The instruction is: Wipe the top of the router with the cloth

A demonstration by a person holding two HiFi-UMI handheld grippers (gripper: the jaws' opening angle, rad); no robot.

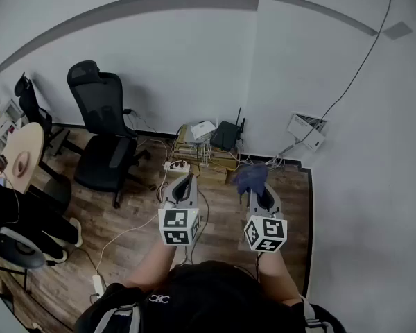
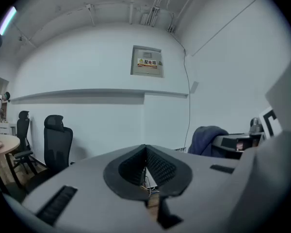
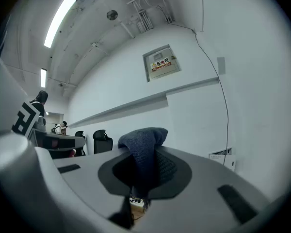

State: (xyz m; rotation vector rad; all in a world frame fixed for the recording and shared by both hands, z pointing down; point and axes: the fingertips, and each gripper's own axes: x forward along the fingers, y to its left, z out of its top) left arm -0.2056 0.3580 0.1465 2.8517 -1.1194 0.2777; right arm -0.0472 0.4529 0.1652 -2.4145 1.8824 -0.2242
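Note:
A black router (image 1: 227,135) with upright antennas stands on a low wooden stand (image 1: 218,165) against the white wall, beside a white box (image 1: 203,130). My right gripper (image 1: 258,186) is shut on a dark blue cloth (image 1: 252,177), which bulges out above the jaws (image 3: 144,149); it hangs in the air short of the router, to its right. My left gripper (image 1: 185,183) is shut with nothing in it, level with the right one and short of the stand. In the left gripper view the cloth (image 2: 207,139) shows at the right.
A black office chair (image 1: 100,134) stands left of the stand on the wooden floor. A white power strip (image 1: 177,165) and several cables lie by the stand. A round table (image 1: 22,157) and a seated person (image 1: 14,217) are at far left. A white panel (image 1: 305,132) leans against the wall.

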